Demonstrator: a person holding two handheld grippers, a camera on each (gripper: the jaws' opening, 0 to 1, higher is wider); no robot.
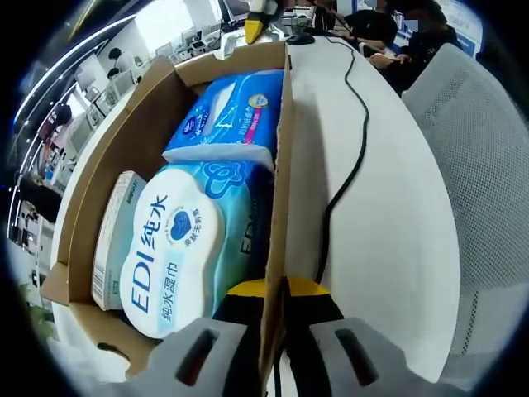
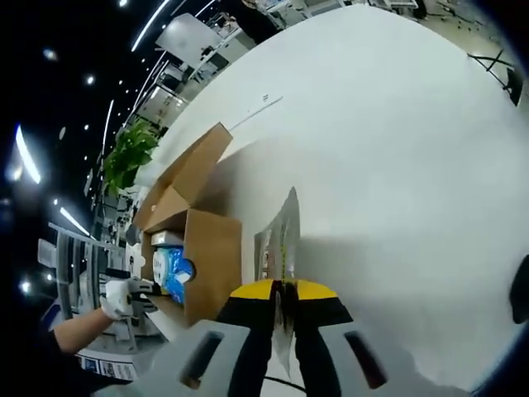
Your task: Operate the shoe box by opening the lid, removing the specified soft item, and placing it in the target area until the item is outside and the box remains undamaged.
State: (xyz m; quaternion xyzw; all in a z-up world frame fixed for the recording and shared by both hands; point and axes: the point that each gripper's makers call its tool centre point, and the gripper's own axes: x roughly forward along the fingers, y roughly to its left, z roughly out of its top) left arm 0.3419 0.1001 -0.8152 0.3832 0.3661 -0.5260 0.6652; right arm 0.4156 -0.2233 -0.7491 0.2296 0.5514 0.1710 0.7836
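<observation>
Left gripper (image 1: 277, 308) at bottom center was pinched shut on the cardboard box (image 1: 124, 141) side wall. Inside, the EDI wet wipes pack (image 1: 186, 248) lay nearest at lower left, a blue tissue pack (image 1: 231, 112) beyond it. Black cable (image 1: 351, 157) ran across the white table (image 1: 388, 215) at right. Right gripper (image 2: 279, 308) at bottom center was clamped on a thin silvery sheet (image 2: 281, 240); the open box sat left of it.

We seem to be in an office or lab: a white table (image 2: 388, 124), mesh chair (image 1: 479, 149), seated people (image 1: 405, 33) ahead, ceiling strip lights (image 2: 157, 21), a plant (image 2: 128, 153).
</observation>
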